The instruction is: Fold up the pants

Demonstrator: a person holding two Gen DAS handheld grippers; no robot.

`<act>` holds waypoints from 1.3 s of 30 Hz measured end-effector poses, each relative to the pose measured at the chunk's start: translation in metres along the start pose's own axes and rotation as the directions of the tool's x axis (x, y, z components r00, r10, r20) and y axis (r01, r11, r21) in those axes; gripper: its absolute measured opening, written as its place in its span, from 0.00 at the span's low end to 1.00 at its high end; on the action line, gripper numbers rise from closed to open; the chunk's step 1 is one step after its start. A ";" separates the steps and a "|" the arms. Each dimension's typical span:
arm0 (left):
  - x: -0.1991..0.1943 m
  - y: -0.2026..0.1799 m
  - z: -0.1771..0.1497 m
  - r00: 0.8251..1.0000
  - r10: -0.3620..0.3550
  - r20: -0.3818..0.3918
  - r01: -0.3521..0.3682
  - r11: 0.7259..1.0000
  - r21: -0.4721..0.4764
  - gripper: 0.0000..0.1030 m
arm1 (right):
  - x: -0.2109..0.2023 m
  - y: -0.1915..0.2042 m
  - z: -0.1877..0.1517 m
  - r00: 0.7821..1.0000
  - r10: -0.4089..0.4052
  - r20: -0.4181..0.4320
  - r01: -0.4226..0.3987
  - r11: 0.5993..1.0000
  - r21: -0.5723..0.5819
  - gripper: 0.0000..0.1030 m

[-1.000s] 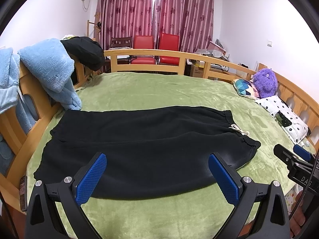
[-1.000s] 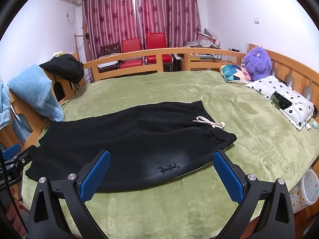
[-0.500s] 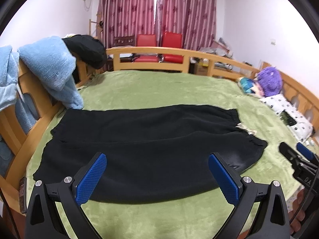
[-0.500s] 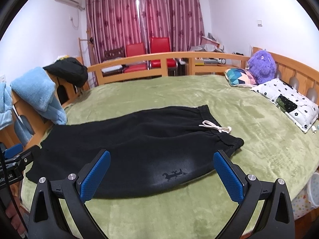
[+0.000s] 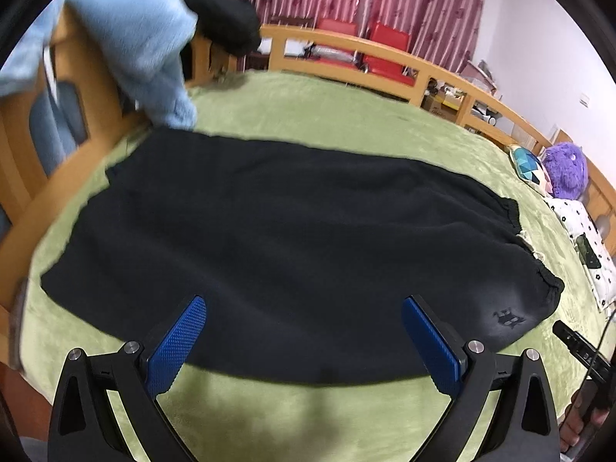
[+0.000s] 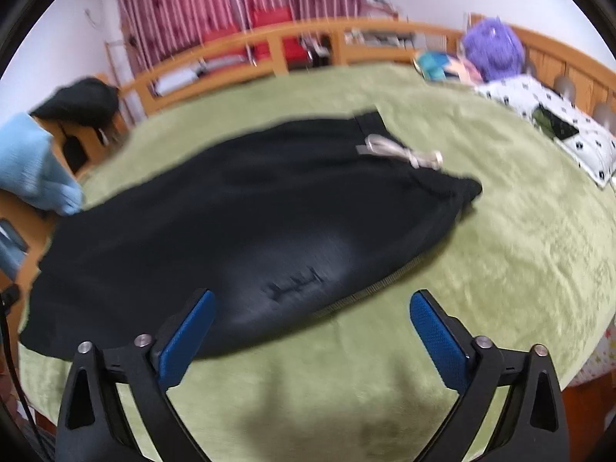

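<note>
Black pants (image 5: 285, 238) lie flat on the green bed cover (image 5: 327, 123), leg ends to the left, waistband with a white drawstring (image 6: 400, 154) to the right; they also show in the right wrist view (image 6: 231, 231). My left gripper (image 5: 304, 331) is open and empty, low over the pants' near edge. My right gripper (image 6: 312, 327) is open and empty, over the near edge close to the small logo (image 6: 296, 283). The right gripper's tip (image 5: 577, 346) shows at the left wrist view's right edge.
A wooden bed rail (image 5: 385, 57) rings the bed. A light blue blanket (image 5: 134, 30) and a black garment (image 5: 223, 19) hang on the left rail. A purple plush (image 6: 492, 48), a patterned cushion (image 5: 531, 165) and a white spotted pillow (image 6: 546, 123) lie at the right.
Both grippers have dropped lower and moved closer to the pants' near edge; both views are now motion-blurred. Both stay open and the pants have not moved.
</note>
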State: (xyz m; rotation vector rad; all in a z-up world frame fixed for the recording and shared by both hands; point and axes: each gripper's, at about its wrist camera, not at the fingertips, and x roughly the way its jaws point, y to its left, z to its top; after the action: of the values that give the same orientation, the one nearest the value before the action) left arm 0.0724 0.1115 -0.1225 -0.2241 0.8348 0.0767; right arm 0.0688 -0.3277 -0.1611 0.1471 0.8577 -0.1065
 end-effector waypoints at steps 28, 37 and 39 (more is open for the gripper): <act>0.089 0.161 -0.051 0.991 0.051 -0.120 -0.105 0.855 -0.508 0.47 | 0.115 -0.027 0.001 0.985 0.109 -0.131 -0.073 0.963 0.258 0.36; 0.051 0.168 -0.027 0.994 0.066 -0.090 -0.102 0.863 -0.494 0.08 | 0.091 -0.021 0.010 0.980 0.172 -0.100 -0.148 0.967 0.209 0.14; 0.049 0.165 -0.025 0.991 0.087 -0.097 -0.123 0.875 -0.469 0.08 | 0.091 -0.020 0.011 0.980 0.167 -0.112 -0.142 0.969 0.204 0.14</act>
State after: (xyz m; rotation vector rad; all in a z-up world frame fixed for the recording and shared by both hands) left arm 0.0618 0.2656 -0.2025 -0.6487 0.8924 0.3811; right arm 0.1332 -0.3521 -0.2243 0.4083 0.9601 -0.0348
